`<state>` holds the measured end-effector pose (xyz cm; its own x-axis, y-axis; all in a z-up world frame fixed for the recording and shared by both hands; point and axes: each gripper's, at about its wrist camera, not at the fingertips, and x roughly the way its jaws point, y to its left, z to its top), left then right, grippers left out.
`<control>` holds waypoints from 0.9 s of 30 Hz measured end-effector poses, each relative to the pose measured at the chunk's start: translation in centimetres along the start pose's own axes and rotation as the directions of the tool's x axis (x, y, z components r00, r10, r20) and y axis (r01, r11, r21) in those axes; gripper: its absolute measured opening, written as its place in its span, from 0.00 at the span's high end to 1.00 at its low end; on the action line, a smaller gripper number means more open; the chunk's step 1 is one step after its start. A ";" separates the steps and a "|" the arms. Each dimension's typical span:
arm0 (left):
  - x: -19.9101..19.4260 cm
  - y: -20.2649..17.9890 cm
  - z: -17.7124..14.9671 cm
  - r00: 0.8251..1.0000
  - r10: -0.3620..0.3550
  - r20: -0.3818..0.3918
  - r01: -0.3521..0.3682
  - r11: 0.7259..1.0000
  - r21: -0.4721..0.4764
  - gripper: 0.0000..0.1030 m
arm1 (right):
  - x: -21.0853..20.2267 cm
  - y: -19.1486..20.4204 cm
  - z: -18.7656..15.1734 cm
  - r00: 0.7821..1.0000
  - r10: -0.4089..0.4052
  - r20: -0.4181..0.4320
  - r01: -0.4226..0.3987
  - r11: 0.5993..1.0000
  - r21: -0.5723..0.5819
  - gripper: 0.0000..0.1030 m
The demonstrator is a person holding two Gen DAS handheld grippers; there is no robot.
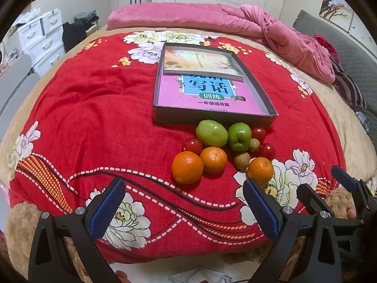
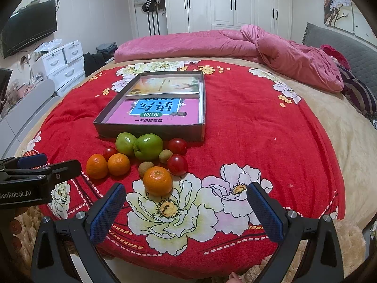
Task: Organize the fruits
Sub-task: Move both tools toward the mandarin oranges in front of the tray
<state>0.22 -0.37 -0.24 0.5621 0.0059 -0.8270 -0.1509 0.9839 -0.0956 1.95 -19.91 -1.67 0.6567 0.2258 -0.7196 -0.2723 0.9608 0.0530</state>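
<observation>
A pile of fruit lies on the red flowered blanket (image 1: 94, 122) just in front of a shallow grey box (image 1: 207, 118) (image 2: 150, 131) that holds two books. There are three oranges (image 1: 187, 167) (image 2: 157, 180), two green apples (image 1: 211, 133) (image 2: 148, 146), three red tomatoes (image 1: 267, 151) (image 2: 177, 164) and two small kiwis (image 1: 241, 160) (image 2: 146, 168). My left gripper (image 1: 185, 208) is open and empty, short of the oranges. My right gripper (image 2: 186, 212) is open and empty, just short of the nearest orange. The right gripper also shows at the right of the left wrist view (image 1: 329, 188).
A pink duvet (image 2: 271, 47) is bunched at the far side of the bed. A grey headboard (image 2: 348, 47) stands at the right. White drawers (image 2: 66, 63) and a dark TV (image 2: 28, 28) are at the left. White wardrobes (image 2: 235, 2) line the back wall.
</observation>
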 end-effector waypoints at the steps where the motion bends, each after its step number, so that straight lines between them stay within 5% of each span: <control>1: 0.0 0.3 0.1 1.000 -0.001 -0.003 0.001 1.000 -0.001 0.03 | 0.0 0.0 0.0 1.000 0.000 -0.002 0.000 1.000 0.000 0.00; 15: 4.0 3.2 0.1 0.994 -0.019 -0.109 0.012 0.997 -0.072 0.03 | 2.4 0.4 -0.2 0.999 0.015 -0.052 -0.015 1.000 -0.014 0.00; 23: 6.2 2.8 0.8 0.991 -0.060 -0.123 0.059 0.998 -0.006 0.03 | 4.9 0.6 0.1 0.990 0.072 -0.118 -0.071 0.997 0.012 0.00; 27: 7.2 2.9 1.0 0.985 -0.084 -0.153 0.084 0.996 -0.003 0.03 | 6.6 1.1 0.1 0.983 0.095 -0.159 -0.094 0.995 0.011 0.11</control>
<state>4.64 2.68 -5.97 0.4420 -0.1041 -0.8909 -0.1056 0.9803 -0.1669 6.12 -17.38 -6.27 0.5074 0.2874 -0.8124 -0.3256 0.9368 0.1280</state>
